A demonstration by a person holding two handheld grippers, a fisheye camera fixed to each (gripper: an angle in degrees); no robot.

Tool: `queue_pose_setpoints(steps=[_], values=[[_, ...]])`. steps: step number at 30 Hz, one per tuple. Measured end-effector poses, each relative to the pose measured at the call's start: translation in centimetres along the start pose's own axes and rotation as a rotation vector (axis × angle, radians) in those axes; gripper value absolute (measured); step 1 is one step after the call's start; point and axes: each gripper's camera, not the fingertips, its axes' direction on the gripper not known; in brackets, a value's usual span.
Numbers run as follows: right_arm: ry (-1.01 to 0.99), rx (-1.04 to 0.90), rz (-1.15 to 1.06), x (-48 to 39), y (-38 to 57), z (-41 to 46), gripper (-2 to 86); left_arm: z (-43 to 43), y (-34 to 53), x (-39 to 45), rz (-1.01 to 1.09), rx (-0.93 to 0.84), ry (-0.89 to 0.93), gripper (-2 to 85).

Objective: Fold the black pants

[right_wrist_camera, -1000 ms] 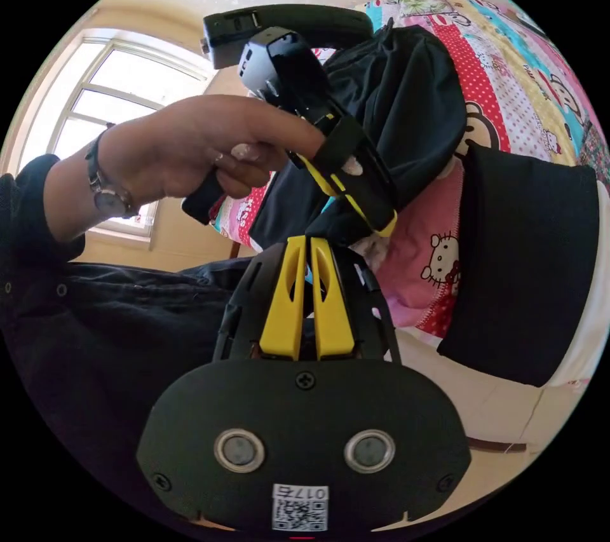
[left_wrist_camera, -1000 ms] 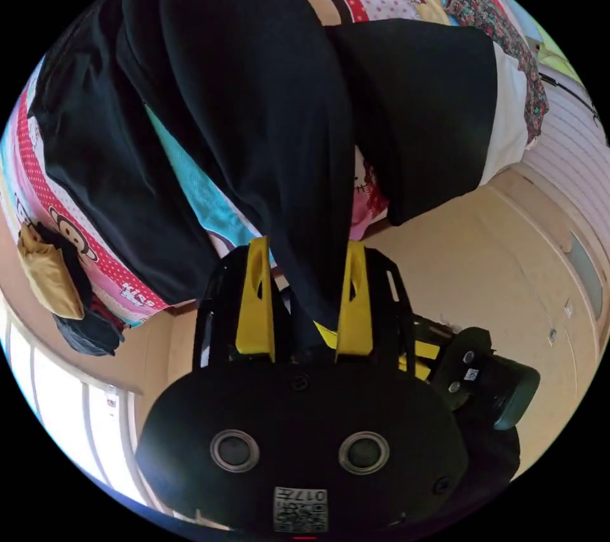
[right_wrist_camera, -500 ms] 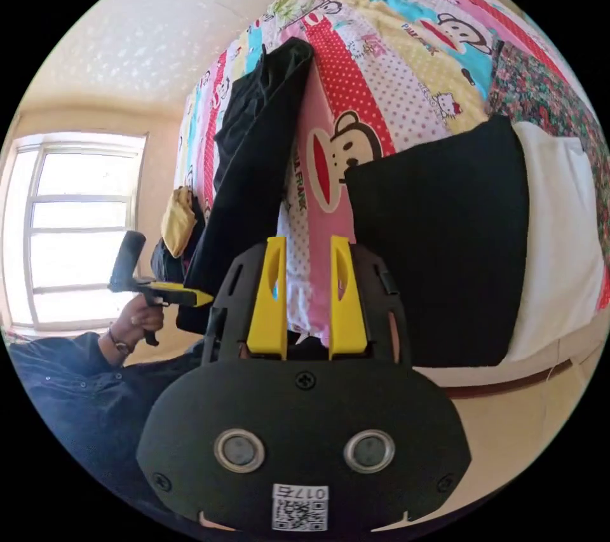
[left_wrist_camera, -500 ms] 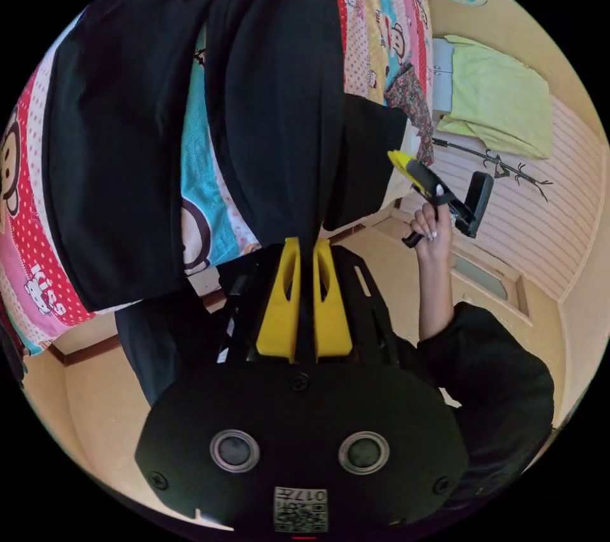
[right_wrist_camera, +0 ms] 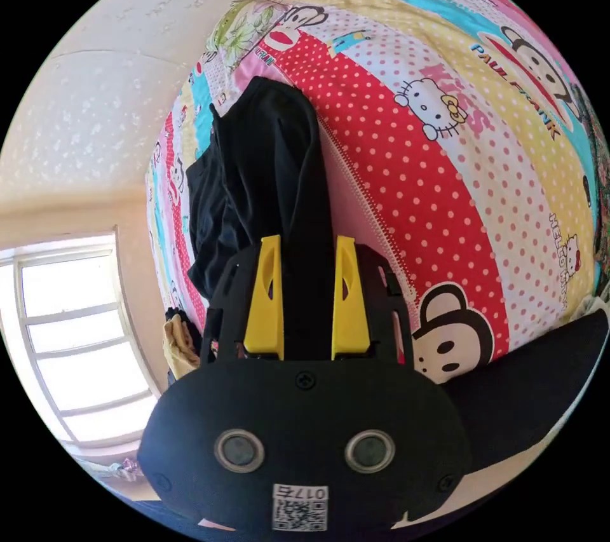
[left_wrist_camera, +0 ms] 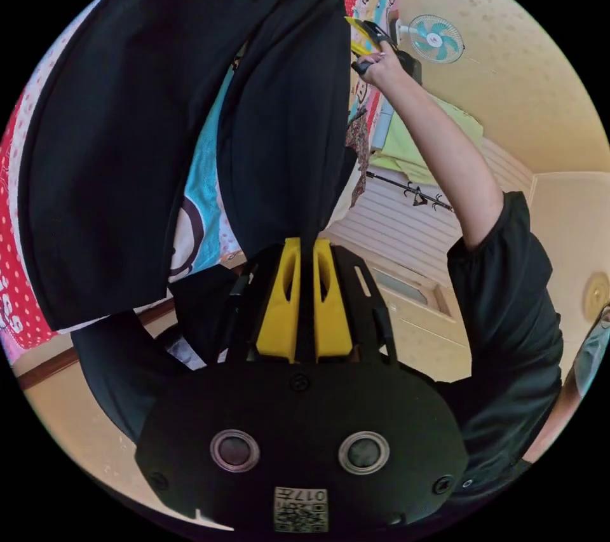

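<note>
Left gripper [left_wrist_camera: 304, 250] clenching black pants [left_wrist_camera: 190, 122] between near-closed jaws; right gripper [right_wrist_camera: 307, 246] spreading released jaws around pants over cartoon bedsheet [right_wrist_camera: 445, 142].

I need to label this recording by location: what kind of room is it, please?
Most likely a bedroom in a home. A bed with a cartoon-print bedsheet holds the black pants, a wall fan hangs near the ceiling, and a window lets in daylight.
</note>
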Motion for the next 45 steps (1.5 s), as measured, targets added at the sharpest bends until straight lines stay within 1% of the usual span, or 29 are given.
queue_pose_setpoints(steps=[1, 2, 3, 4, 6, 8, 9, 10, 11, 13, 14, 16, 18, 20, 22, 24, 26, 29, 31, 33, 34, 35, 36, 37, 38, 40, 41, 43, 45], values=[[-0.007, 0.061, -0.001, -0.7, 0.4, 0.3, 5.1, -0.8, 0.2, -0.8, -0.022, 0.016, 0.05, 1.5], [-0.021, 0.089, 0.002, -1.2, 0.5, 0.5, 4.2, -2.2, 0.7, -2.3, -0.06, 0.053, 0.167, 1.5], [-0.078, 0.103, 0.0, -2.4, 0.5, 1.1, 3.5, -3.7, 1.5, -3.8, -0.078, 0.1, 0.299, 1.6], [-0.16, 0.085, -0.029, -4.0, 0.2, 1.9, 3.0, -4.4, 2.0, -4.6, -0.081, 0.128, 0.371, 1.7], [-0.247, 0.079, -0.109, -7.3, 0.1, 2.9, 2.4, -7.1, 4.5, -7.6, -0.096, 0.267, 0.649, 2.0], [-0.274, 0.056, -0.207, -11.8, 0.3, 4.7, 2.0, -8.9, 6.6, -9.6, -0.124, 0.382, 0.799, 2.5], [-0.269, 0.019, -0.27, -15.0, 0.6, 6.5, 1.9, -10.0, 7.8, -10.5, -0.143, 0.437, 0.846, 2.8], [-0.263, -0.016, -0.336, -18.1, 1.2, 8.7, 1.8, -10.6, 8.3, -10.7, -0.15, 0.458, 0.852, 2.9], [-0.257, -0.033, -0.364, -19.5, 1.5, 9.9, 1.8, -11.7, 9.1, -11.0, -0.159, 0.485, 0.837, 3.0], [-0.275, -0.114, -0.412, -24.0, 2.9, 15.0, 2.0, -13.2, 10.0, -11.0, -0.163, 0.519, 0.78, 3.0], [-0.285, -0.137, -0.413, -24.7, 3.2, 16.3, 2.0, -14.1, 10.5, -11.1, -0.172, 0.537, 0.748, 3.1], [-0.266, -0.276, -0.404, -26.4, 4.3, 21.7, 2.4, -15.0, 11.4, -11.8, -0.205, 0.563, 0.717, 3.2], [-0.264, -0.338, -0.411, -26.5, 5.1, 23.5, 2.6, -15.8, 12.6, -13.4, -0.296, 0.576, 0.623, 3.3], [-0.305, -0.324, -0.428, -26.1, 6.2, 22.9, 2.9, -16.2, 13.4, -14.4, -0.36, 0.565, 0.526, 3.4], [-0.326, -0.333, -0.507, -25.0, 8.6, 20.5, 3.2, -16.7, 13.5, -14.7, -0.361, 0.551, 0.47, 3.5], [-0.276, -0.363, -0.571, -22.9, 11.2, 18.4, 3.6, -16.9, 13.2, -14.2, -0.355, 0.535, 0.436, 3.6], [-0.205, -0.384, -0.585, -19.8, 14.4, 16.3, 4.2, -16.8, 12.7, -13.7, -0.367, 0.512, 0.399, 3.8], [-0.126, -0.549, -0.562, -13.9, 20.4, 15.1, 5.9, -16.7, 11.8, -13.3, -0.401, 0.459, 0.294, 5.4], [-0.072, -0.675, -0.491, -9.7, 25.6, 15.6, 7.9, -17.1, 11.4, -12.7, -0.396, 0.44, 0.182, 7.3], [-0.037, -0.718, -0.417, -7.4, 28.7, 16.0, 9.2, -18.1, 11.1, -11.5, -0.357, 0.433, 0.023, 10.4], [-0.067, -0.736, -0.375, -6.4, 30.4, 16.3, 10.1, -18.3, 11.0, -11.1, -0.339, 0.425, -0.012, 10.7], [-0.092, -0.746, -0.353, -6.1, 31.0, 16.6, 10.2, -18.4, 10.6, -10.3, -0.302, 0.401, -0.086, 11.3], [-0.16, -0.778, -0.311, -5.7, 32.3, 17.6, 10.4, -18.3, 10.0, -9.6, -0.264, 0.368, -0.158, 11.3], [-0.226, -0.813, -0.283, -5.6, 33.4, 18.8, 10.0, -18.1, 9.6, -9.4, -0.25, 0.349, -0.186, 11.3], [-0.238, -0.825, -0.272, -5.6, 33.8, 19.3, 9.8, -17.3, 8.7, -9.2, -0.232, 0.301, -0.225, 11.0], [-0.206, -0.82, -0.214, -5.7, 34.5, 20.3, 6.1, -16.0, 7.4, -9.3, -0.232, 0.24, -0.24, 9.5], [-0.214, -0.827, -0.21, -5.9, 34.5, 20.3, 5.2, -15.1, 7.0, -9.2, -0.24, 0.211, -0.233, 8.1], [-0.262, -0.837, -0.268, -6.7, 34.2, 18.9, 3.5, -14.1, 7.1, -8.0, -0.188, 0.191, -0.255, 5.7], [-0.278, -0.83, -0.337, -7.3, 34.0, 16.6, 3.1, -12.3, 8.5, -5.0, -0.047, 0.195, -0.317, 3.3]])
